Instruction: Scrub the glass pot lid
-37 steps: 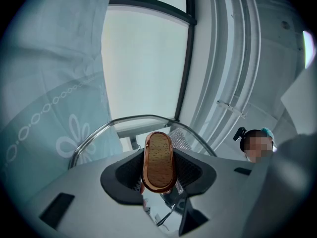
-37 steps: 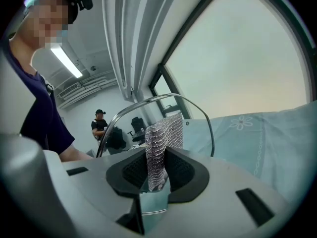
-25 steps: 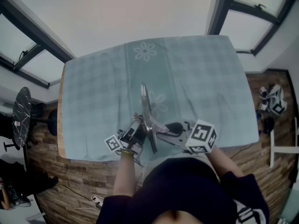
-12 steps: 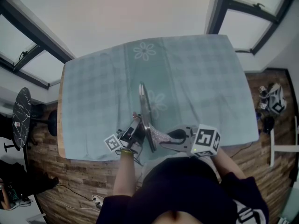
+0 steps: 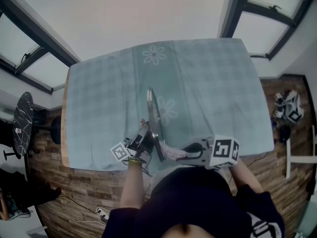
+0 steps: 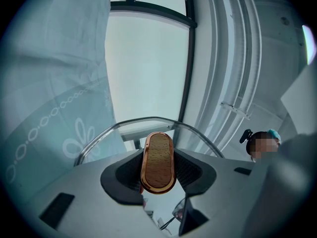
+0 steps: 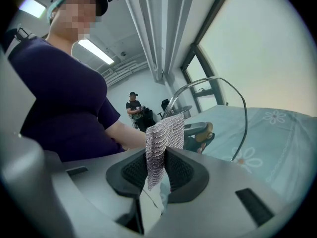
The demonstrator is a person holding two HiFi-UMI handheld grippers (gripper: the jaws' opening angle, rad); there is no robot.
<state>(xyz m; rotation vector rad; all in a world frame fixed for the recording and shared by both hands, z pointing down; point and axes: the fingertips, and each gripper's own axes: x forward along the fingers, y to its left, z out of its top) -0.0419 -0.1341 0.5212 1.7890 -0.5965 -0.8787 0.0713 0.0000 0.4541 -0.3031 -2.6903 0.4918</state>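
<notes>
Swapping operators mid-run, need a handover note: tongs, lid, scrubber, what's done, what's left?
Left tongs: shut on the wooden knob, holding the glass lid upright on edge over the checked tablecloth.
Right tongs: shut on a metal mesh scrubber, at the lid's near rim on the side away from the knob; contact not clear.
Done: both grips set, lid presented for scrubbing.
Left: rub the mesh over the glass, probably both faces, then set the lid down. How clean the glass is can't be judged.
</notes>
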